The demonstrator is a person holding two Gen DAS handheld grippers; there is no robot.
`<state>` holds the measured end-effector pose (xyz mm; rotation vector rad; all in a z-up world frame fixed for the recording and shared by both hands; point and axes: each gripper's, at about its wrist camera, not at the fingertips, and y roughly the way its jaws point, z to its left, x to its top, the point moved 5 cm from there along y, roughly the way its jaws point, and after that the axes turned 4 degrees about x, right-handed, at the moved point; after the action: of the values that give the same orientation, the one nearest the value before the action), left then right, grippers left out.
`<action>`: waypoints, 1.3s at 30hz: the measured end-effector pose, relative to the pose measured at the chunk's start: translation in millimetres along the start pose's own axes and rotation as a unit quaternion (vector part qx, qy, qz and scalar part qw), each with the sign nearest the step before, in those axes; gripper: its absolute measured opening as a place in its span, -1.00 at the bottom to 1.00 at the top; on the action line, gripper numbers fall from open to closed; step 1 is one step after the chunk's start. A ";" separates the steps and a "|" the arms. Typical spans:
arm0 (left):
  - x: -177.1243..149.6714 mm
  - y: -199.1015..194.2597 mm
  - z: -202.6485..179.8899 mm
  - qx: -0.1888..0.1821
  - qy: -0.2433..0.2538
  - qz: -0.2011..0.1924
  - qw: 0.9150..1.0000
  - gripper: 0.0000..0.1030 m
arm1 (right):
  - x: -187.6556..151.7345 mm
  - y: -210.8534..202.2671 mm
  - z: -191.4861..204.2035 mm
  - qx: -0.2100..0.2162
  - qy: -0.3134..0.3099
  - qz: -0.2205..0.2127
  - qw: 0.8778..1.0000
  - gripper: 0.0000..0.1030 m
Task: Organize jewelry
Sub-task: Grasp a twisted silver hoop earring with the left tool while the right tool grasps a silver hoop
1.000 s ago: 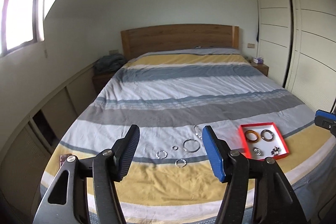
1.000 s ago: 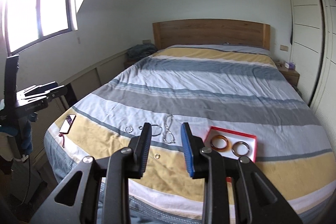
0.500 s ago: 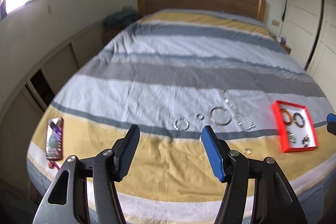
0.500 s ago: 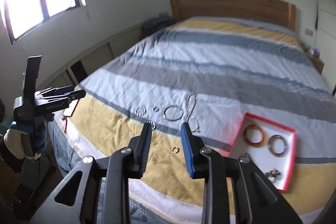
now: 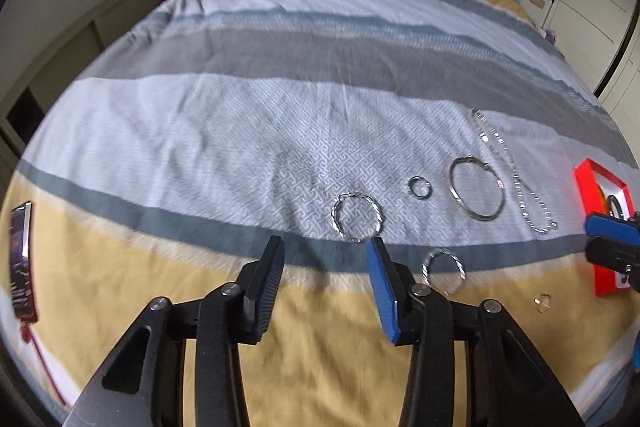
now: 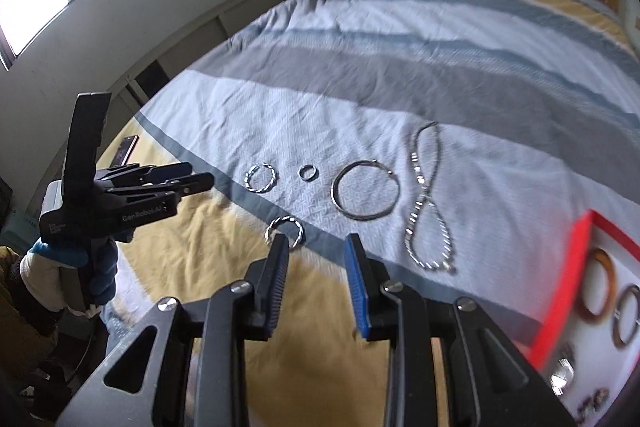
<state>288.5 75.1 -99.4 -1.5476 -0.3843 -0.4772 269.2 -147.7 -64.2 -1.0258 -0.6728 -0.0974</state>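
Both tools have dropped closer over the bed [image 5: 280, 107]; left tool [image 5: 326, 259] spread wide just short of a twisted hoop [image 5: 356, 217], right tool [image 6: 316, 255] spread, empty, beside another hoop [image 6: 285, 229], red tray [image 6: 560, 287] waiting nearby

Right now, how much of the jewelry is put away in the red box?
Done: two bangles lie in the red tray. In hand: nothing; the left gripper and right gripper are open. Left on the bed: two twisted hoops, a small ring, a big hoop, a chain.
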 end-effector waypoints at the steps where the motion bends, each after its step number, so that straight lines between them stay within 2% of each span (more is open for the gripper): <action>1: 1.5 7.0 0.1 -0.005 0.000 0.004 1.000 -0.25 | 2.2 6.9 -2.2 0.002 0.000 0.004 1.000 -0.47; 4: 6.0 28.3 -1.8 -0.016 0.006 0.013 1.000 -0.30 | 8.8 31.6 -8.6 0.010 0.002 0.015 1.000 -0.47; 8: 8.2 55.0 -4.0 -0.025 0.014 0.032 0.999 -0.57 | 15.7 59.0 -14.2 0.018 0.000 0.029 0.999 -0.47; 18: 4.6 77.2 -9.5 -0.015 0.047 0.037 0.998 -0.63 | 20.6 108.5 -17.4 0.024 -0.010 0.065 0.998 -0.49; 26: 3.2 81.8 -10.2 -0.012 0.051 0.023 0.998 -0.69 | 25.4 138.4 -31.4 0.042 0.015 0.097 0.994 -0.85; 32: 2.9 77.7 -17.3 -0.011 0.053 0.016 0.998 -0.91 | 29.4 136.4 -30.0 0.053 0.018 0.088 0.995 -0.91; 39: 6.2 59.1 -20.0 -0.010 0.046 0.001 0.999 -0.91 | 28.2 95.5 -23.3 0.070 0.022 0.051 0.996 -0.92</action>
<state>323.3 52.8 -146.6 -1.5393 -0.3070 -0.5497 338.7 -109.4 -128.6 -0.9188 -0.5777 0.0147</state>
